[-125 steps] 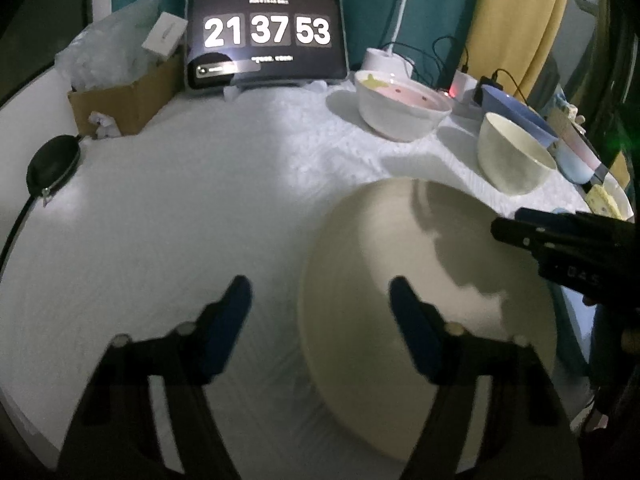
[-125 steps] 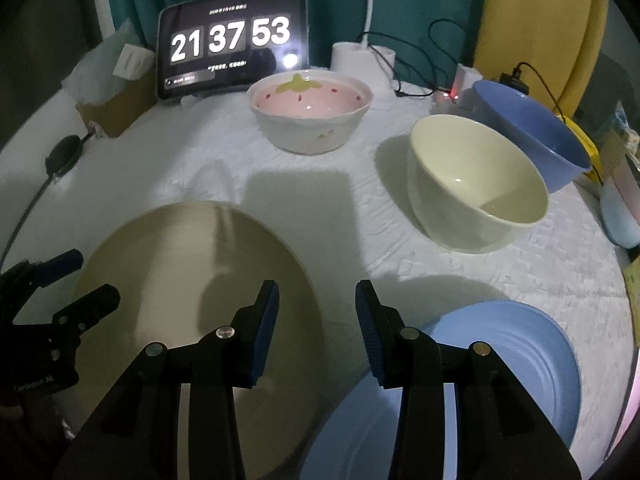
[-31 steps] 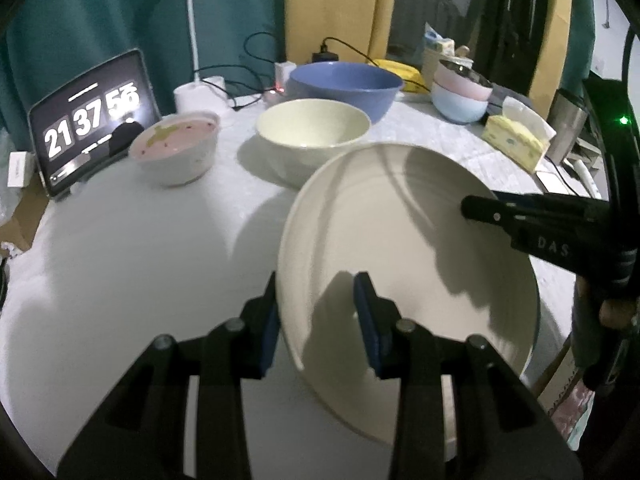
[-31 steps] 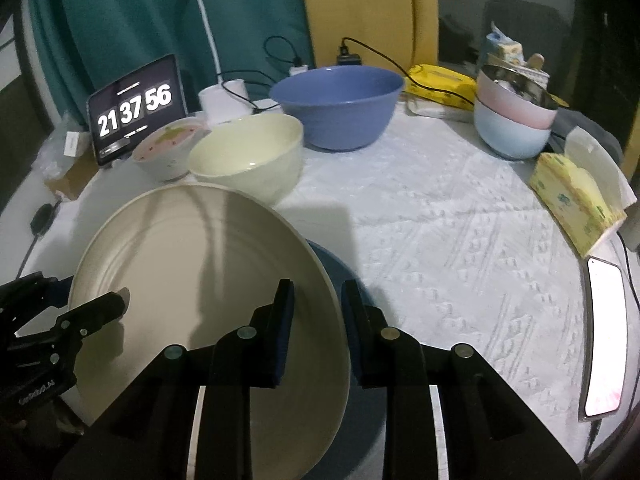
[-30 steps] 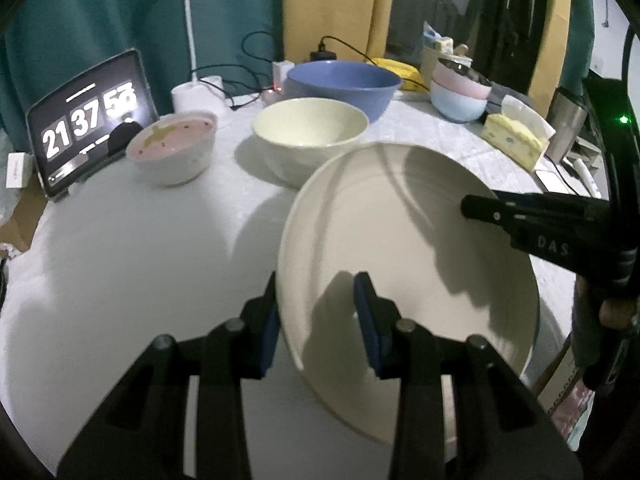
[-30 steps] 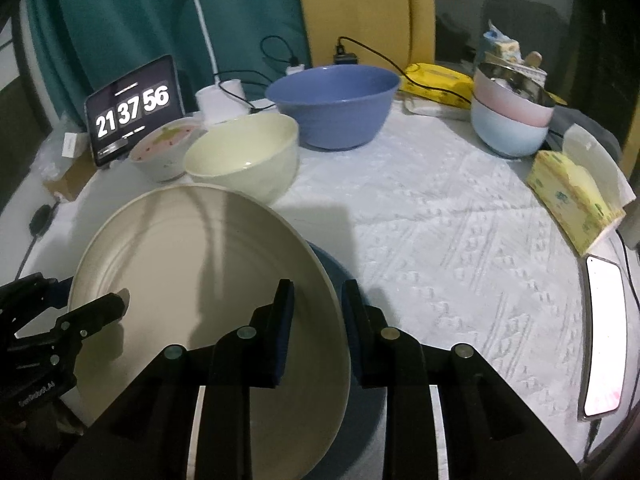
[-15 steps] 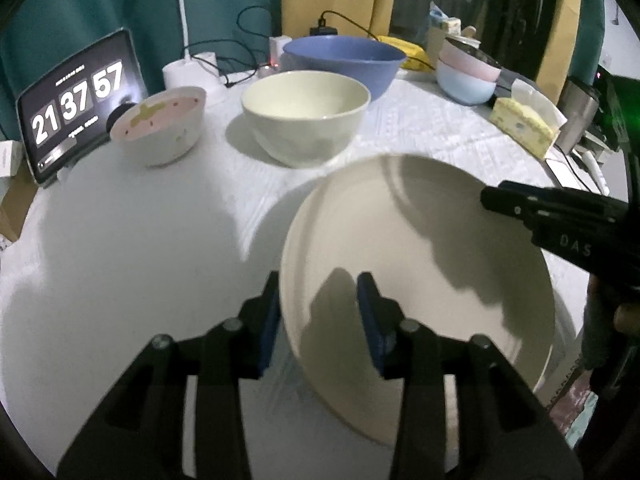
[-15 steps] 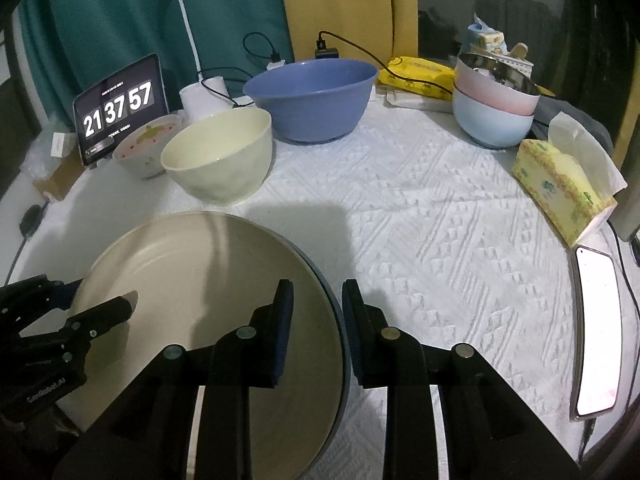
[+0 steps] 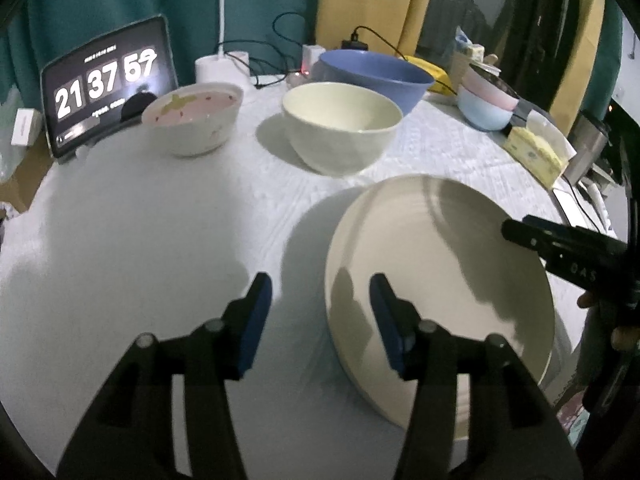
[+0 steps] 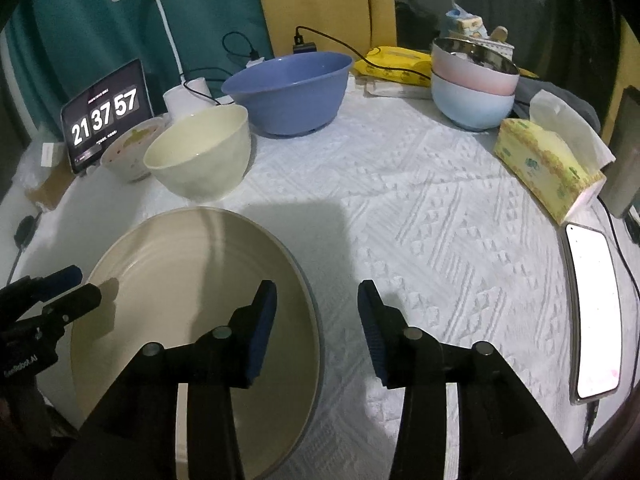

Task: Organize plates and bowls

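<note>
A large cream plate [image 9: 440, 272] [image 10: 180, 280] lies flat on a blue plate, of which only a thin edge [image 10: 319, 344] shows. My left gripper [image 9: 320, 312] straddles the cream plate's left rim. Its jaws are opening and the pads are off the rim. My right gripper [image 10: 316, 316] straddles the right rim, its jaws also opening with no pad touching. Behind the plates stand a cream bowl [image 9: 340, 128], a pink-lined bowl [image 9: 192, 116] and a big blue bowl [image 10: 288, 88]. A pink bowl sits stacked in a light blue one [image 10: 472, 84].
A tablet clock [image 9: 104, 84] and a lamp base [image 9: 220, 68] with cables stand at the back. At the right lie a yellow tissue box [image 10: 548, 164] and a phone [image 10: 596, 316] near the table edge. White cloth [image 10: 420, 208] covers the table.
The cream plate, gripped at both rims and tilted up a second ago, has come down flat onto the blue plate. Both pairs of jaws have spread off its rim.
</note>
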